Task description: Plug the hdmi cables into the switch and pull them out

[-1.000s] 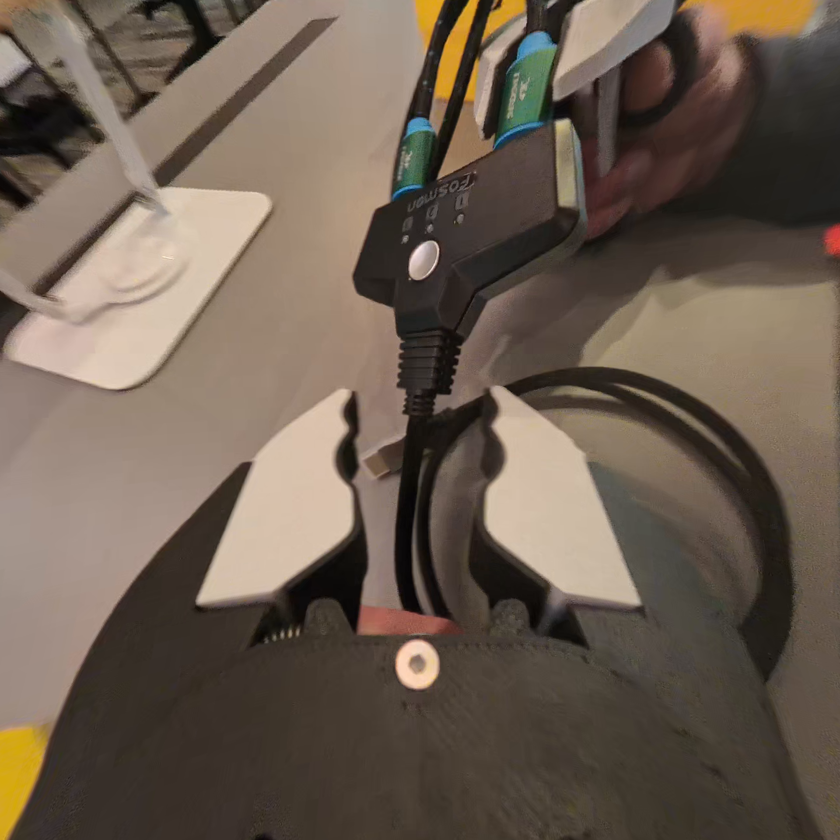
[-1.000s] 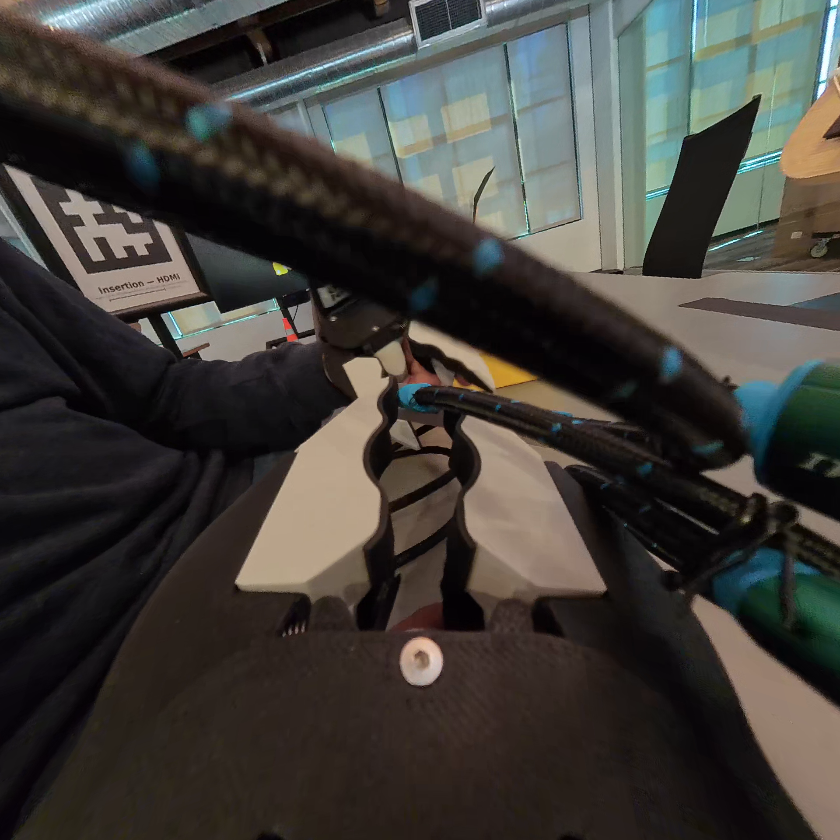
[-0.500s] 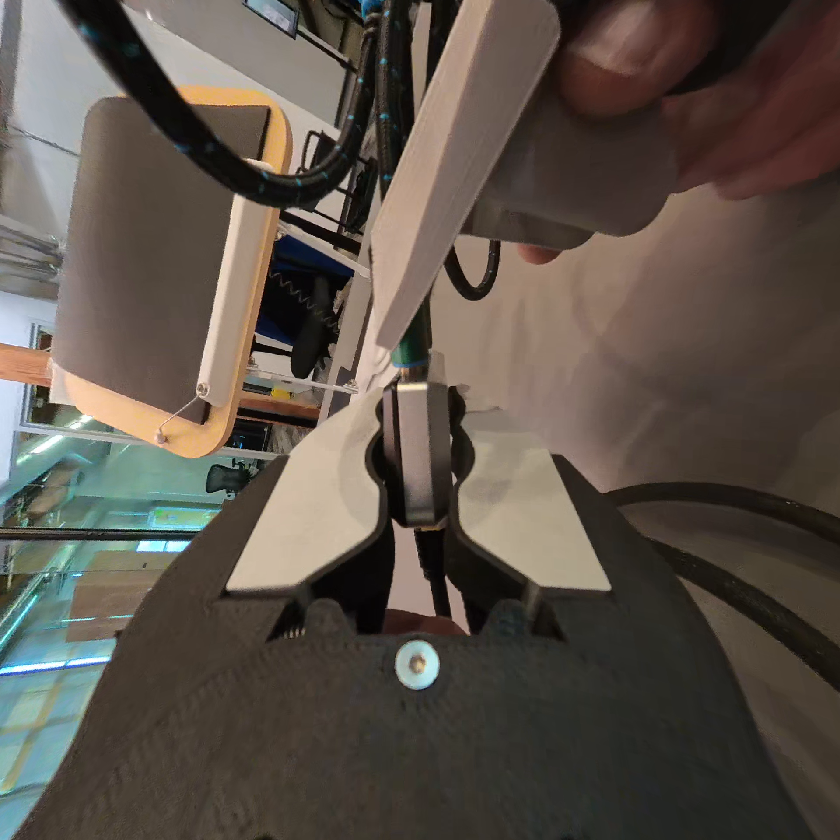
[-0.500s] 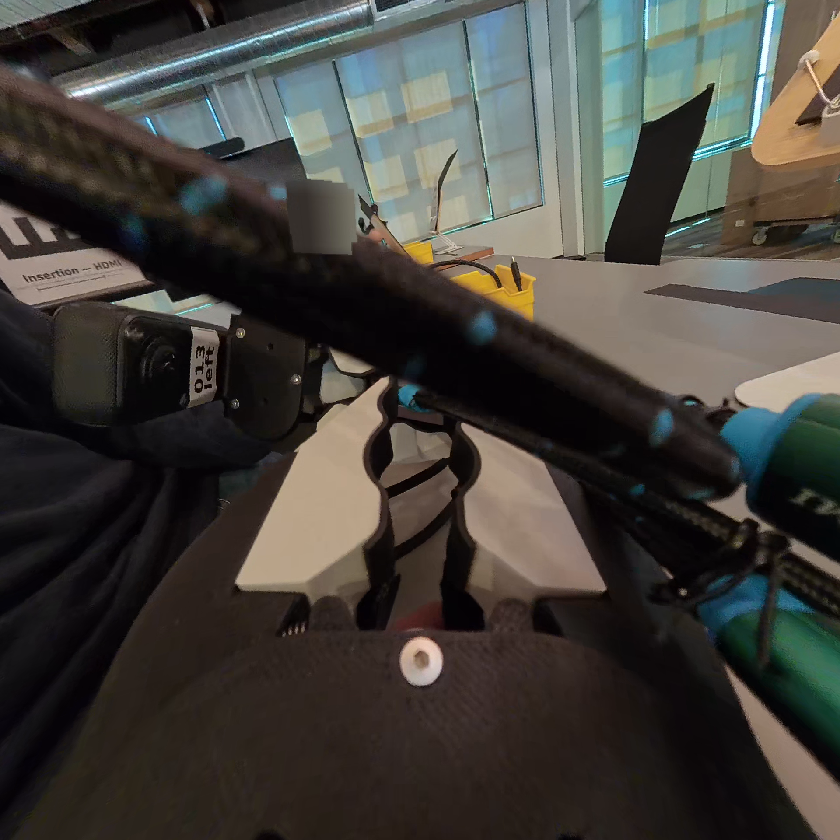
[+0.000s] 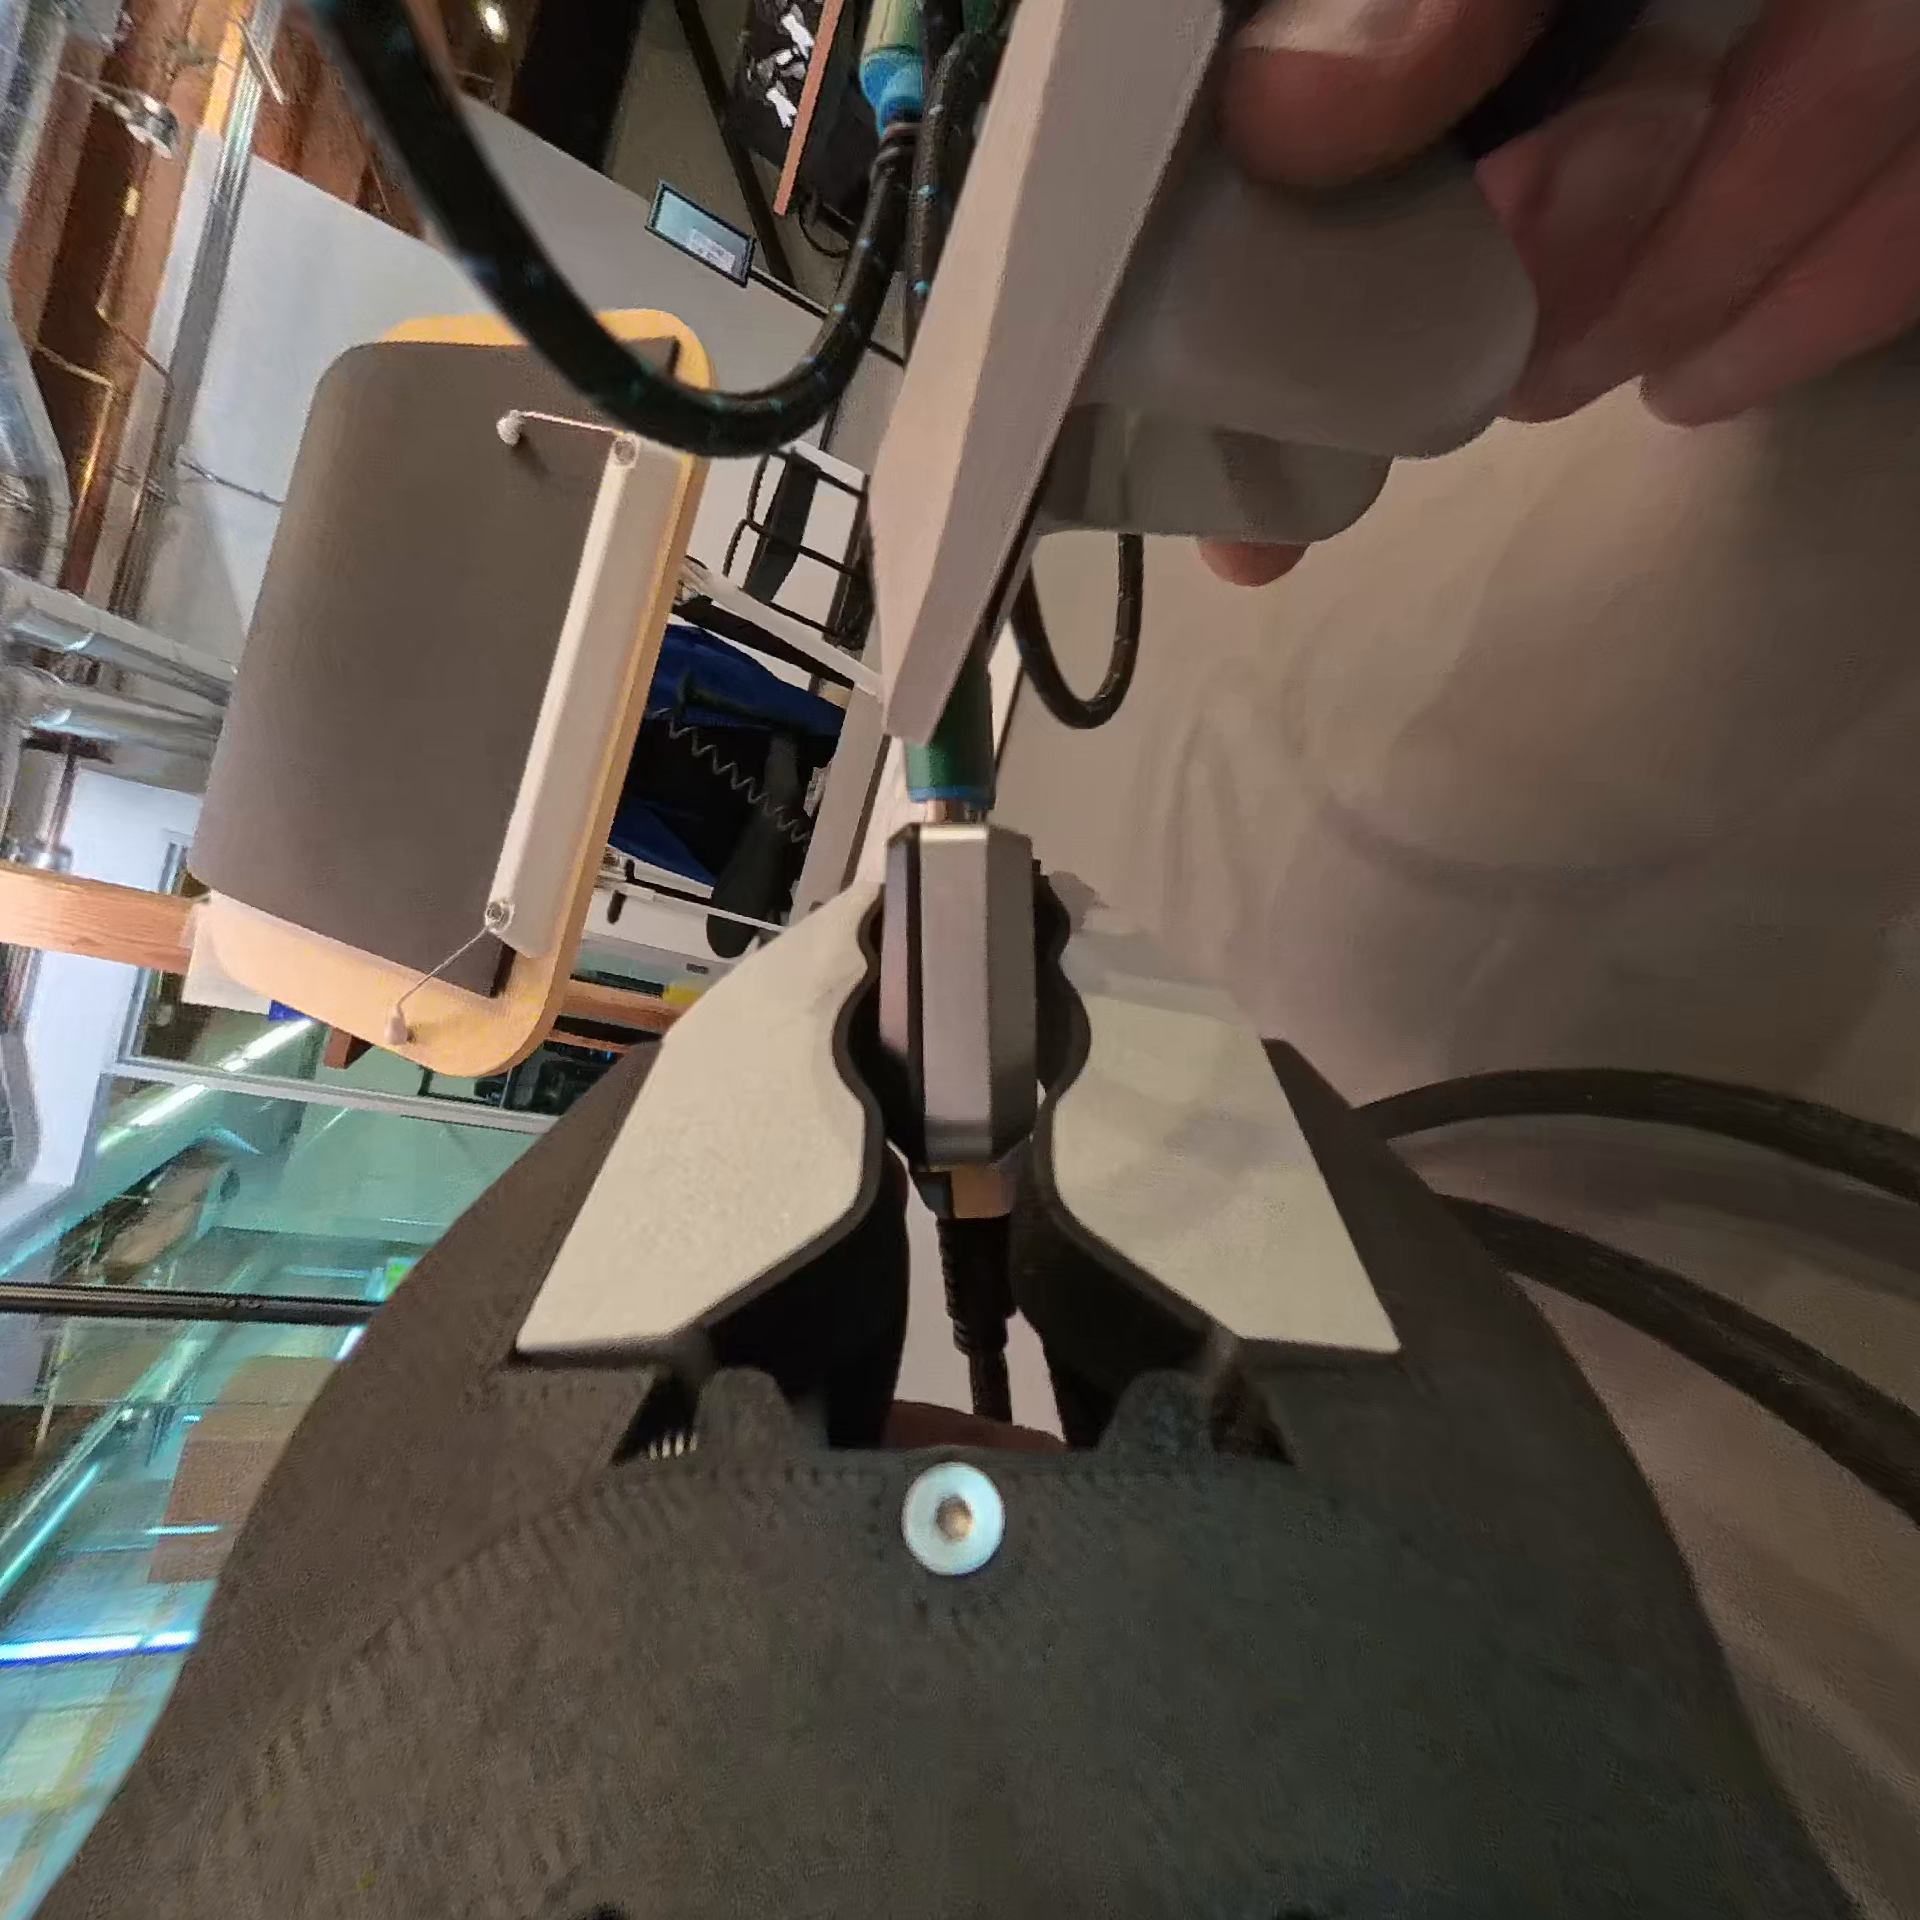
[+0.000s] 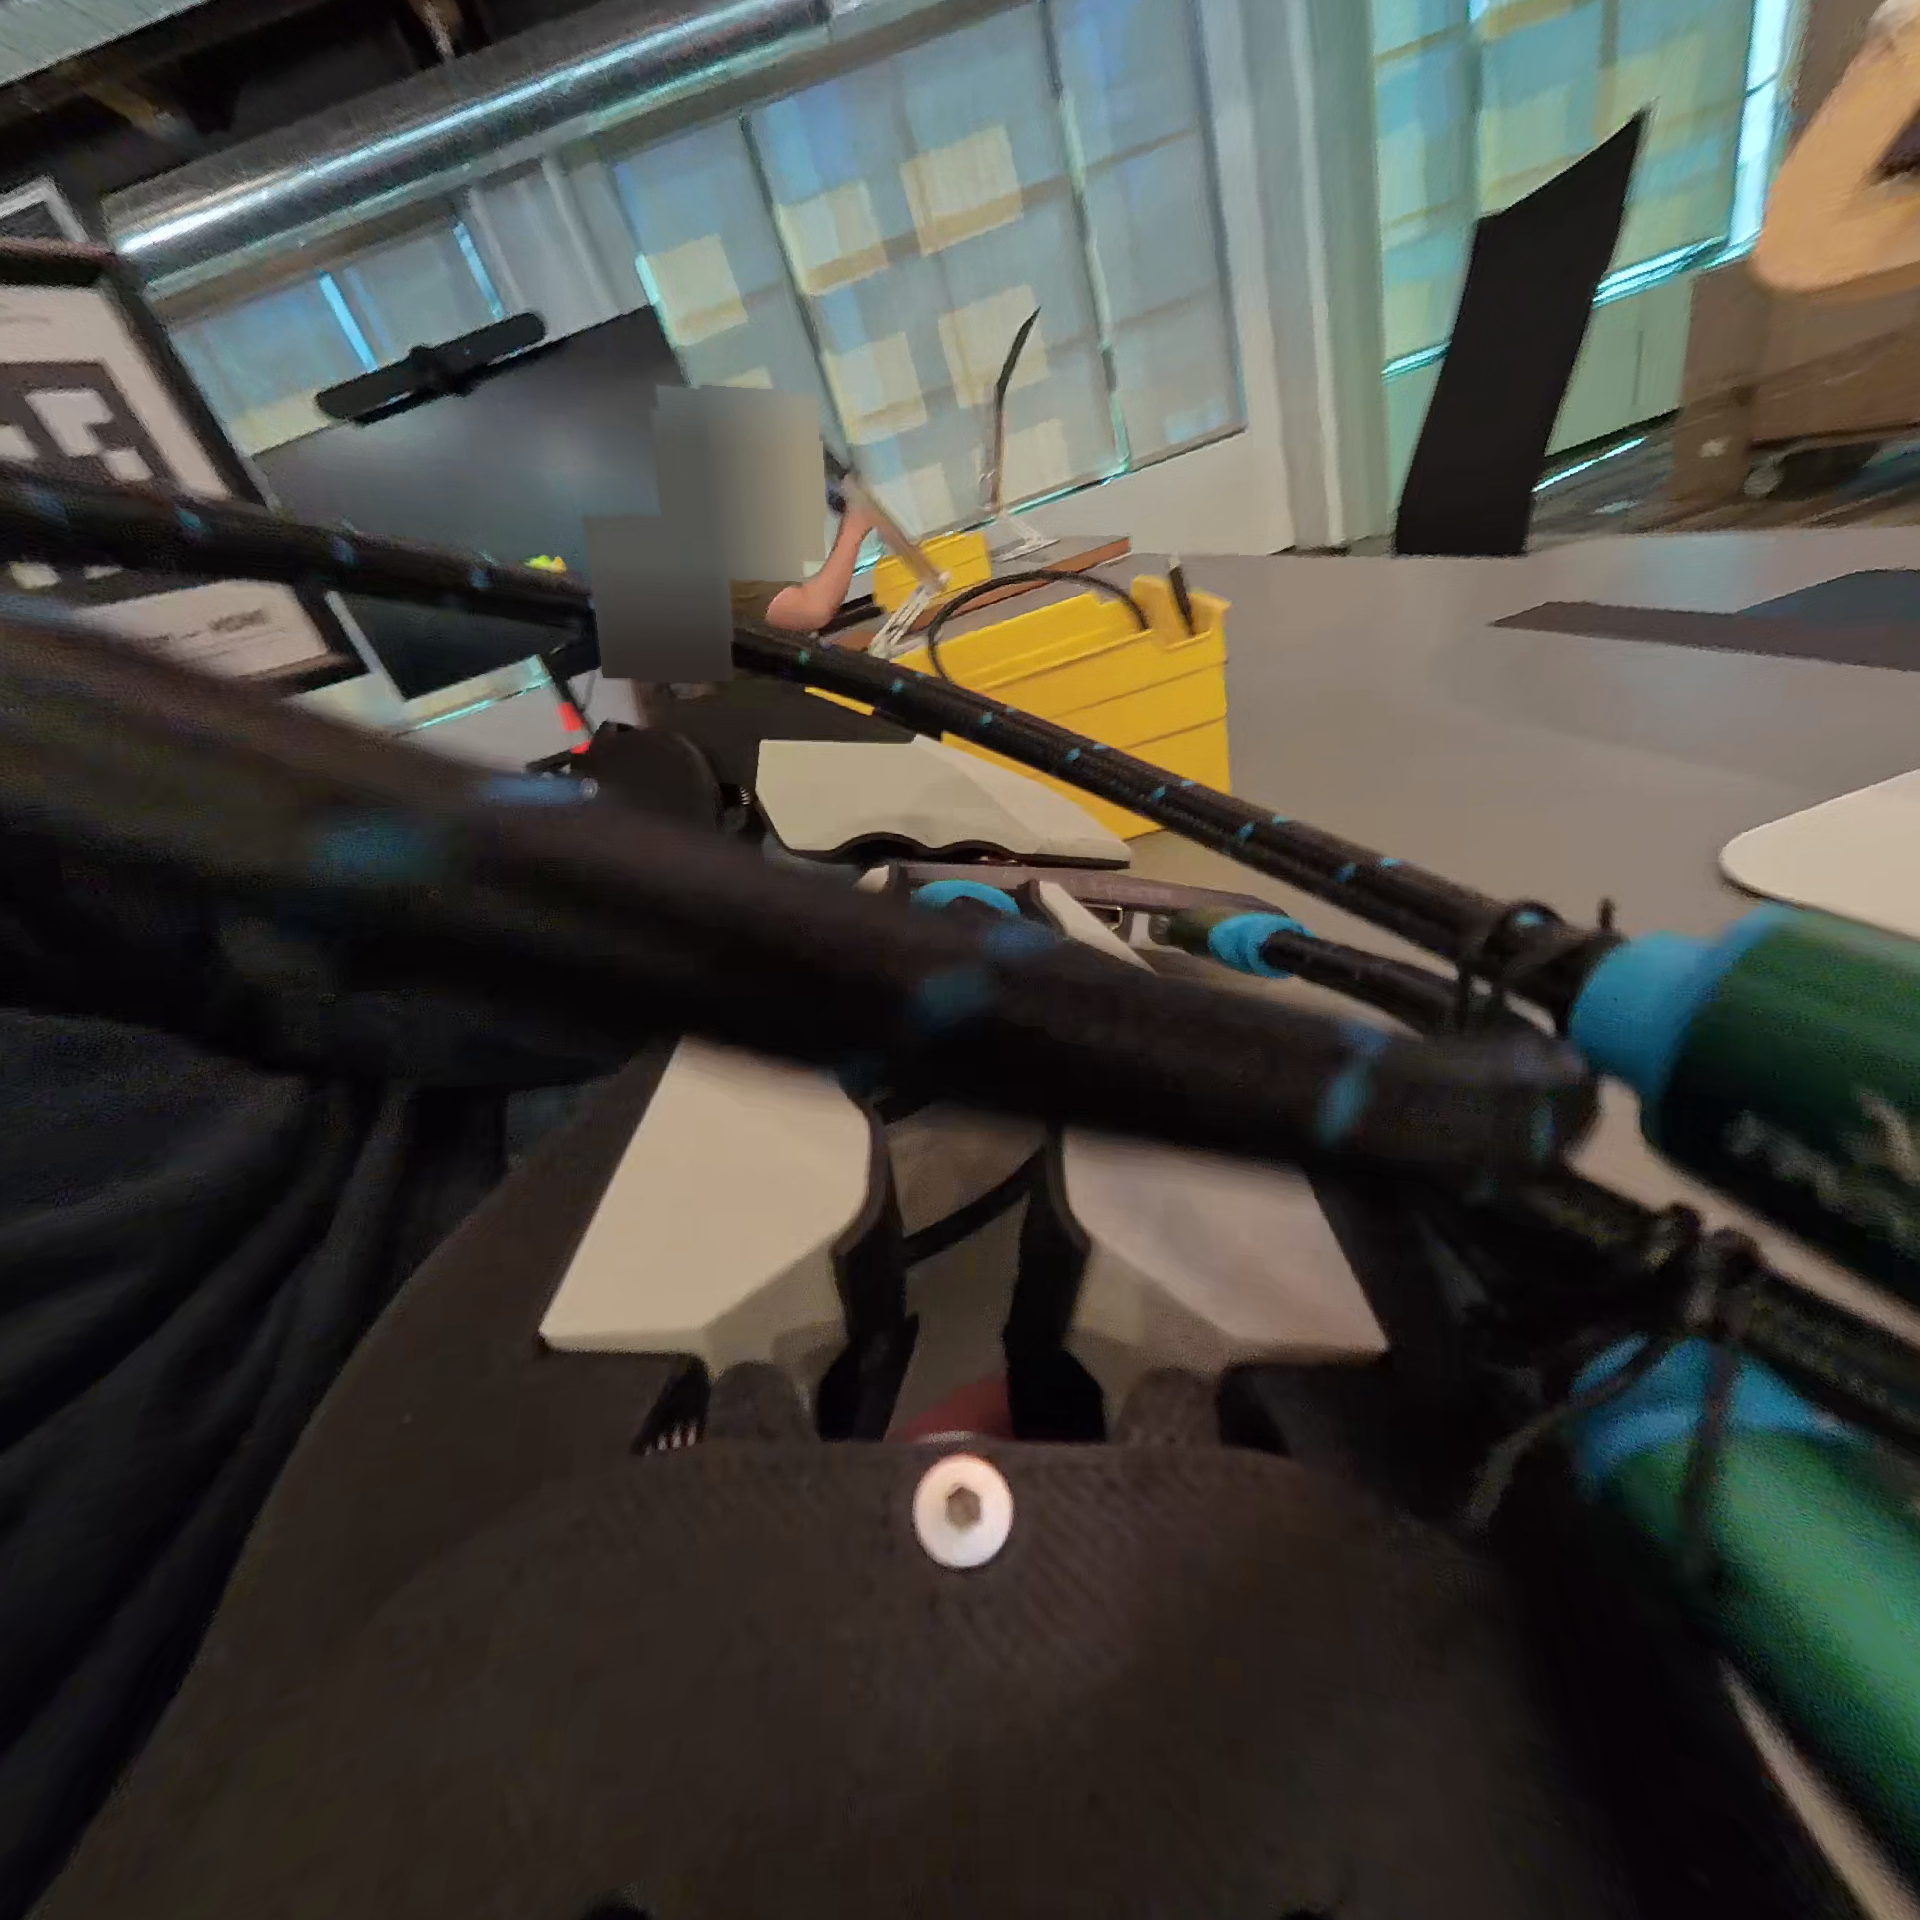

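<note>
Grey tabletop (image 5: 1558, 831) fills the left wrist view's three o'clock side. At twelve o'clock there, the right gripper (image 5: 940, 717), white-fingered and held by a hand (image 5: 1621, 177), closes on the green-shelled HDMI plug (image 5: 951, 764) seated in the switch's far end. Toward six o'clock, the left gripper (image 5: 961, 935) clamps the black slab-shaped HDMI switch (image 5: 961, 997) edge-on. Black braided cables with blue flecks (image 6: 1143, 790) cross the right wrist view, hiding that gripper's fingertips.

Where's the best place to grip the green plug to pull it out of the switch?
Grip the green plug on its two flat sides, coming from the cable end in line with it. The switch is clamped edge-on in the left gripper, so a straight pull looks right.
</note>
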The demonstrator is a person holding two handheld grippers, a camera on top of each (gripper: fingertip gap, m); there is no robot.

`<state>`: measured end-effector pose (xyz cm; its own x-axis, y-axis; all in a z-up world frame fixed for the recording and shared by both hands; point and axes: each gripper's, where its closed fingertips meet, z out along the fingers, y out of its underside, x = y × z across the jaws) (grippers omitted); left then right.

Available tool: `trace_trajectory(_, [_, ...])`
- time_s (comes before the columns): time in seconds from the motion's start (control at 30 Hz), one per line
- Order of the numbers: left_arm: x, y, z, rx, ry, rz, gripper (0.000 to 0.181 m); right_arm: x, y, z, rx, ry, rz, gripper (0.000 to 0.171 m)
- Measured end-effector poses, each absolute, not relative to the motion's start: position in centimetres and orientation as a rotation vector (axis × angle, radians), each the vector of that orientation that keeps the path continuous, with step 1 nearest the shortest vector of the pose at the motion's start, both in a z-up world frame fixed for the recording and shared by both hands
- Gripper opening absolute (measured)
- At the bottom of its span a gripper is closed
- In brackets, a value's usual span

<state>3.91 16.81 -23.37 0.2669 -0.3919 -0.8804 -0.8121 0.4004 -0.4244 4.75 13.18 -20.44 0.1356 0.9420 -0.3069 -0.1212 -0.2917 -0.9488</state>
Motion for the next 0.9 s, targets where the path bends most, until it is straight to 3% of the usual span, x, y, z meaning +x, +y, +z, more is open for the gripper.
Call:
trace_trajectory(0.03, [3.7, 17.1, -23.3, -1.224, 1.326, 0.419, 0.022, 5.7, 14.1, -19.9, -1.407, -0.773, 1.335, 0.018])
trace_trajectory(0.1, [-0.6, 19.4, -24.0, -1.371, 1.204, 0.469, 0.022, 10.7, 17.0, -18.5, -1.368, -0.505, 1.329, 0.018])
trace_trajectory(0.17, [-3.7, 20.4, -24.1, -1.435, 1.139, 0.472, 0.021, 11.4, 16.7, -18.3, -1.367, -0.563, 1.280, 0.018])
trace_trajectory(0.33, [-1.1, 20.1, -23.9, -1.406, 1.157, 0.403, 0.022, 5.5, 14.7, -21.4, -1.492, -0.843, 1.175, 0.018])
trace_trajectory(0.9, [-1.6, 19.4, -23.5, -1.402, 1.149, 0.313, 0.022, 5.9, 14.1, -22.6, -1.627, -0.833, 1.238, 0.022])
